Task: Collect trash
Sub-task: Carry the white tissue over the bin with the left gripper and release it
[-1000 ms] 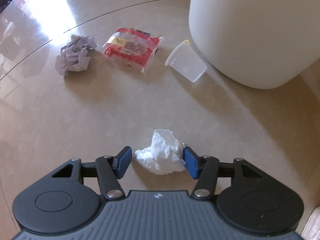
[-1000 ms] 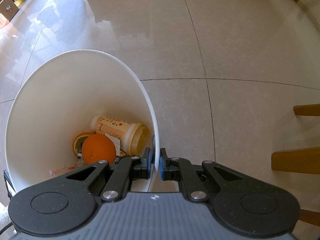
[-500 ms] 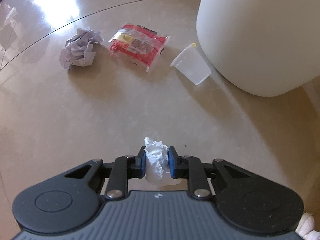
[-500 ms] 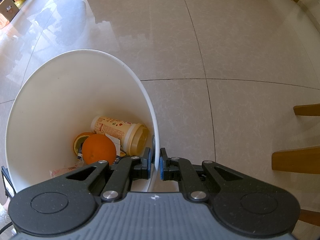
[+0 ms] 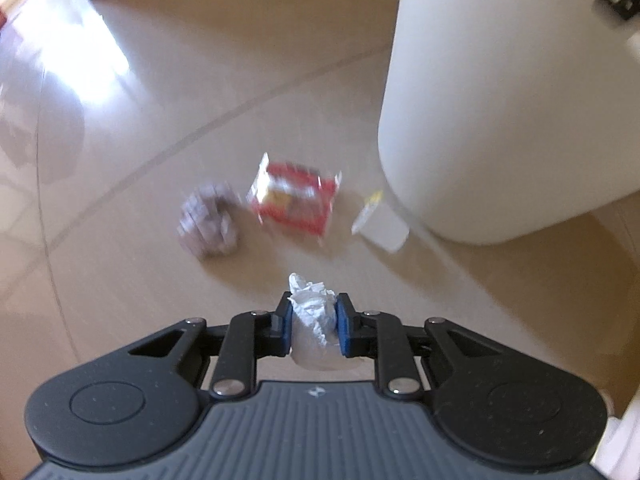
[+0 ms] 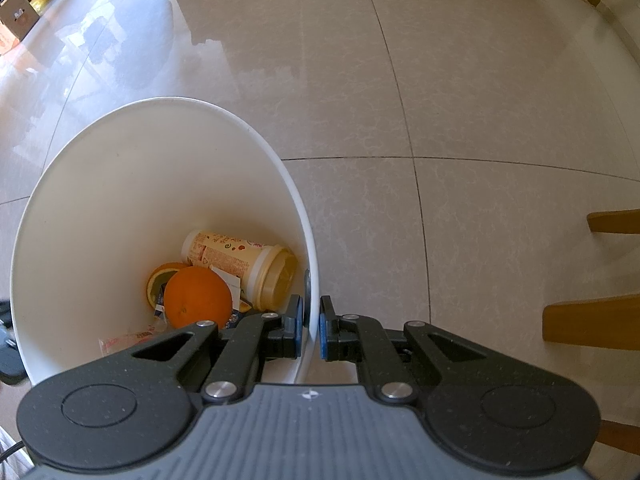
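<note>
My left gripper [image 5: 312,316] is shut on a crumpled white tissue [image 5: 313,326], held well above the floor. Below it lie a grey paper ball [image 5: 208,222], a red snack wrapper [image 5: 294,198] and a clear plastic cup [image 5: 380,224], all blurred. The white bin [image 5: 512,100] stands at the right of that view. My right gripper [image 6: 311,330] is shut on the rim of the white bin [image 6: 168,216]. Inside the bin lie an orange [image 6: 198,298], an orange half [image 6: 160,280], a beige drink cup [image 6: 240,262] and some wrappers.
Tiled floor spreads all round. Wooden chair legs [image 6: 592,320] stand at the right of the right wrist view. Cardboard boxes [image 6: 18,16] sit far off at the top left.
My left gripper shut on the tissue and lifted it off the floor; the remaining litter now looks farther away. The right gripper has kept its hold on the bin rim.
</note>
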Demonstrator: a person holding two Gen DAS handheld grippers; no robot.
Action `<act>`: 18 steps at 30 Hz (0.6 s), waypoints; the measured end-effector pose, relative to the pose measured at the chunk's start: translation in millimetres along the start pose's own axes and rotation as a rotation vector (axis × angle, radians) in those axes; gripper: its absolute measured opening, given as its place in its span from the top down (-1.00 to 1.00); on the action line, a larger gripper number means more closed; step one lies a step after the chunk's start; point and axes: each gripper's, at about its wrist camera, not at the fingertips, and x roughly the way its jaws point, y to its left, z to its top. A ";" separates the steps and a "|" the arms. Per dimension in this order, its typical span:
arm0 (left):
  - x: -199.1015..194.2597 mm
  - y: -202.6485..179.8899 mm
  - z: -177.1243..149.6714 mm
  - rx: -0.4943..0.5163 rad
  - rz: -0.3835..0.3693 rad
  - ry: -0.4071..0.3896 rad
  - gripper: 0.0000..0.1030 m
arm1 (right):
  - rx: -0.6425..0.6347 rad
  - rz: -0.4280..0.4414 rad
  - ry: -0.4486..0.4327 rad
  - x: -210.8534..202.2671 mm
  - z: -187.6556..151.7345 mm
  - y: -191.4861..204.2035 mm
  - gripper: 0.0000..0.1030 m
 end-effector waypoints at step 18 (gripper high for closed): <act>-157.2 -54.5 122.0 0.257 -0.153 -0.280 0.62 | 0.004 0.003 0.001 0.9 -0.5 -0.6 0.81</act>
